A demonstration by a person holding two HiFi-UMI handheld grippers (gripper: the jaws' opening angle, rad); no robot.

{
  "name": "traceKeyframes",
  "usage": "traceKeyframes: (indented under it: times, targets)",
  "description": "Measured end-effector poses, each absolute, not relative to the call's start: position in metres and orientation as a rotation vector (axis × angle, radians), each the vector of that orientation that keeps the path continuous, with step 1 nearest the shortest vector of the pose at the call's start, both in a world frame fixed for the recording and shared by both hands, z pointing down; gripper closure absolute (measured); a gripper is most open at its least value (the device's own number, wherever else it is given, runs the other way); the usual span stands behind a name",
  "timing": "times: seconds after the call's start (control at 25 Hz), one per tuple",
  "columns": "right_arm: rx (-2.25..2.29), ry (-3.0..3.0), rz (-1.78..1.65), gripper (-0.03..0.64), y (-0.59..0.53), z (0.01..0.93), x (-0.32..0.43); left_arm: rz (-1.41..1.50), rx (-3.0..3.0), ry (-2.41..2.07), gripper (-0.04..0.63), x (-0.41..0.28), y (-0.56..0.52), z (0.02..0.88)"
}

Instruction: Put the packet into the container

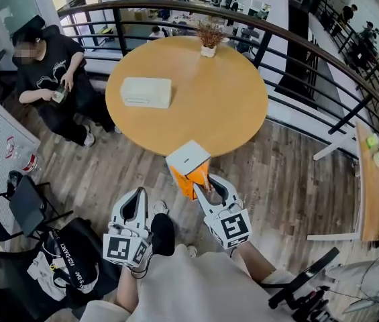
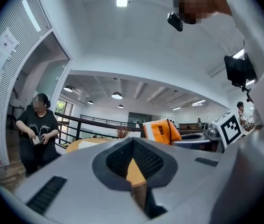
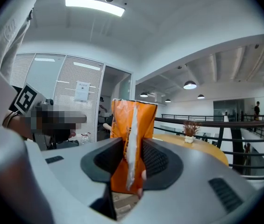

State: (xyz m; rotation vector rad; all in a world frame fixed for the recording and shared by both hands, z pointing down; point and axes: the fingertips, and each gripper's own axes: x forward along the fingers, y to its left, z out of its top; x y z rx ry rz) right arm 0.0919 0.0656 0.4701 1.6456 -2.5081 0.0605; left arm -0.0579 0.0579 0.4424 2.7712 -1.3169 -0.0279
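Packet [image 1: 190, 178] sits mid-frame, pinched low in my right claw [image 1: 206, 185], short of the table [image 1: 229, 113]. The white box [image 1: 146, 92] waits upper left. My left claw [image 1: 135, 194] is closed on nothing. With so little of the packet gripped, I'd fear it flopping or slipping free.

The left gripper [image 2: 132, 141] has its jaws pressed together with nothing between them, just a sliver of the wooden table [image 2: 73, 145] showing through the gap. Off to the right, the right gripper [image 2: 181, 138] holds an orange packet [image 2: 161, 130] upright. At far left a person in black [image 2: 37, 134] sits by the railing [image 2: 89, 122], with a small plant [image 2: 121, 132] on the table behind.
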Motion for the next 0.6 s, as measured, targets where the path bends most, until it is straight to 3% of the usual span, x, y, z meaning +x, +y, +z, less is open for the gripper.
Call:
traceKeyframes:
  times: [0.6]
  targets:
    - [1.678,-2.427,0.099,0.493,-0.032,0.476,0.109,-0.042,2.762,-1.264,0.591,-0.049,-0.058,0.446]
